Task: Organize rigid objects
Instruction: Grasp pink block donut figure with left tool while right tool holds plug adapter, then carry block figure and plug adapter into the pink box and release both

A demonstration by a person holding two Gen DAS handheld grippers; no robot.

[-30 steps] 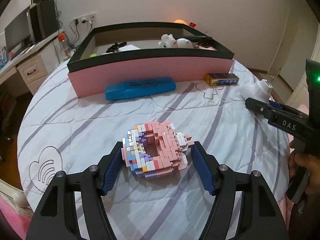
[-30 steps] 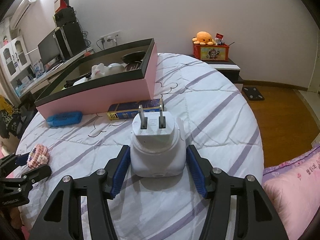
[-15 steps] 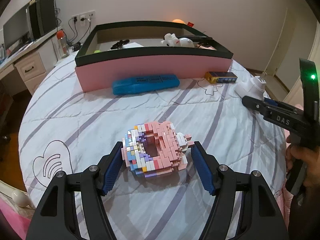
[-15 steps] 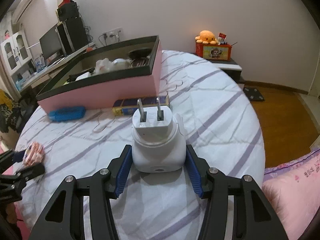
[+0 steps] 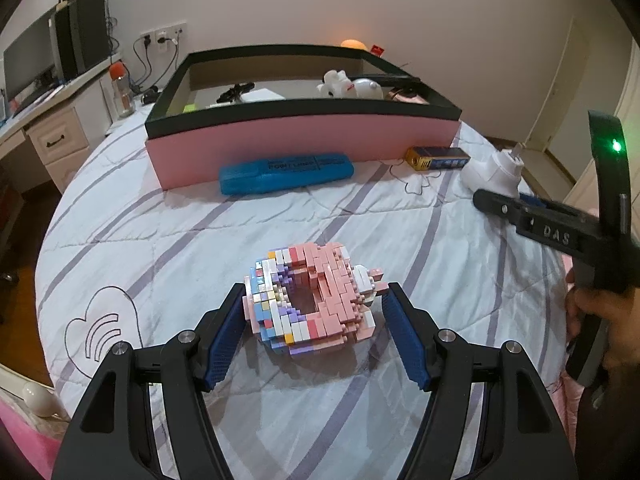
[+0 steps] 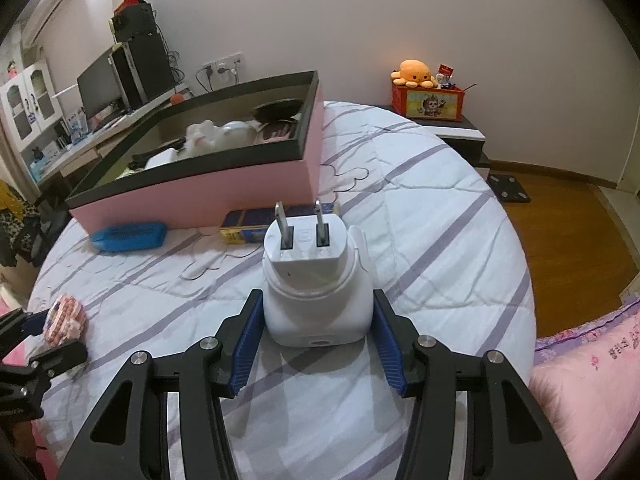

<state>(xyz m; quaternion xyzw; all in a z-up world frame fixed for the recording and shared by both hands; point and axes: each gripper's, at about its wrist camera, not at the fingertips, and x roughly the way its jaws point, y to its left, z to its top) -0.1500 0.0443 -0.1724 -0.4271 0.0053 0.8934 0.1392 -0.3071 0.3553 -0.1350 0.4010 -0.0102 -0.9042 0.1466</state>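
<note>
Striped white bedding [image 5: 168,216] covered the bed where we worked. Our left gripper [image 5: 314,312] was closed on the pastel brick donut [image 5: 312,300], both pads against its sides, low over the quilt. Our right gripper [image 6: 316,312] clamped the white plug adapter [image 6: 316,296], prongs up. Behind them stood the pink box [image 5: 304,144], with a blue case [image 5: 286,172] and a small blue-and-yellow box [image 5: 438,158] just beside its front wall.

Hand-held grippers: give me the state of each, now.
Left hand-held gripper: closed on the brick donut.
Right hand-held gripper: closed on the white plug adapter.
</note>
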